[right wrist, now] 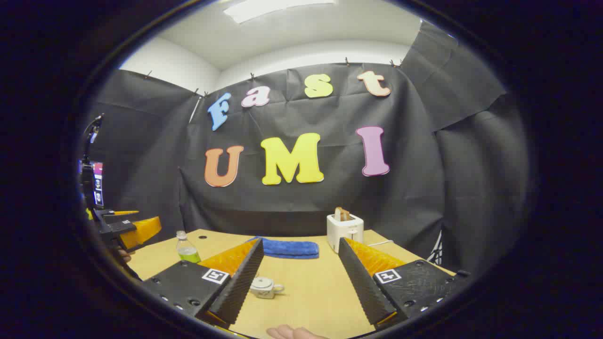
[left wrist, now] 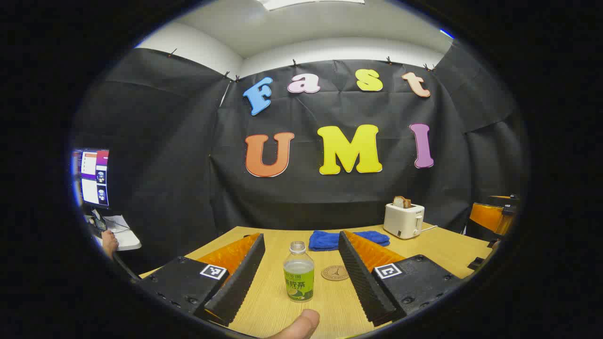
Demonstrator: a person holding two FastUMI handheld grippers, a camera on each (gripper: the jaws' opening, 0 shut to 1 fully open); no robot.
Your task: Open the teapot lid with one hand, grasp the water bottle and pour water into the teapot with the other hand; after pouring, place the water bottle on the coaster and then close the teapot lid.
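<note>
Left claw [left wrist: 297,278] spread wide, empty; clear plastic green-labelled water bottle [left wrist: 298,272] upright between its fingers, untouched, round brown coaster [left wrist: 335,272] just beside. Right claw [right wrist: 297,278] wide, empty; small white teapot [right wrist: 264,286] near its left finger, lid on.

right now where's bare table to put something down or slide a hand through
Free: the wood between the water bottle and the blue cloth, and the stretch right of the teapot up to the toaster. Tighter: around the coaster, close beside the bottle.
</note>
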